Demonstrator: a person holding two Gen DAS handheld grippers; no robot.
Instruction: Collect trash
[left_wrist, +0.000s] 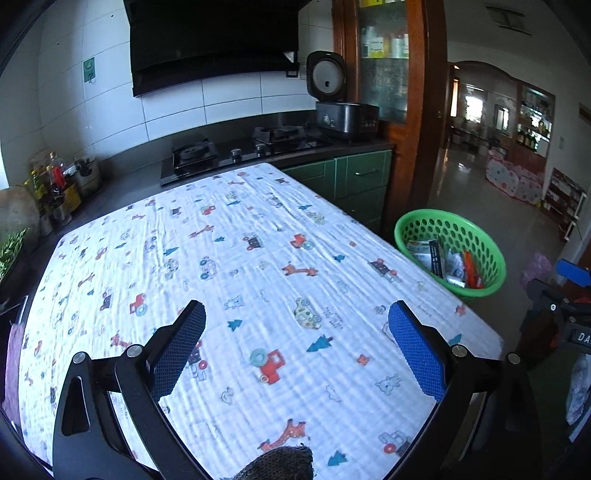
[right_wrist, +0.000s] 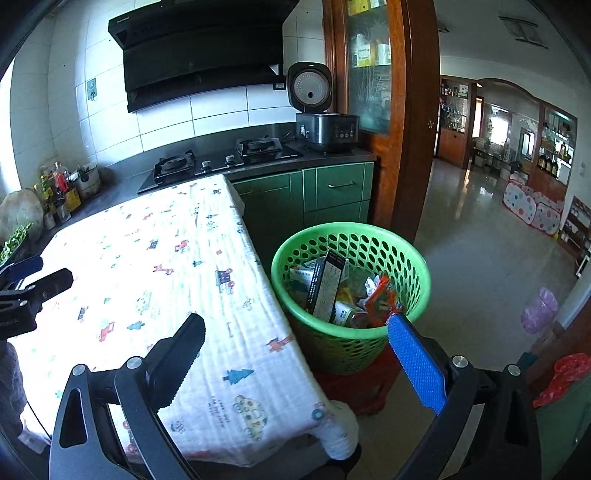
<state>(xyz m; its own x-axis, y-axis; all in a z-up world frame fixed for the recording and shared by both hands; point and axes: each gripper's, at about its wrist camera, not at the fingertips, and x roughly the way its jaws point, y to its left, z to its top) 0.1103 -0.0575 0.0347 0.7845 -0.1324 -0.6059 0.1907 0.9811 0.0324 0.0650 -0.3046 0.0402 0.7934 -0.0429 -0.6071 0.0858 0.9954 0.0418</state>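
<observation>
Both grippers, left (left_wrist: 296, 325) and right (right_wrist: 295, 338), fingers spread, empty; cloth-covered bench (left_wrist: 258, 258) bare, trash in right-side perforated green plastic basket (right_wrist: 417, 273).

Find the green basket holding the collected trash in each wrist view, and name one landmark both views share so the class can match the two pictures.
Left wrist view: the green basket sits at right of centre, beyond the table's right edge.
Right wrist view: the green basket is near the centre, right of the table, just beyond the blue fingertip.
Shared landmark: the open rice cooker on the counter.
</observation>
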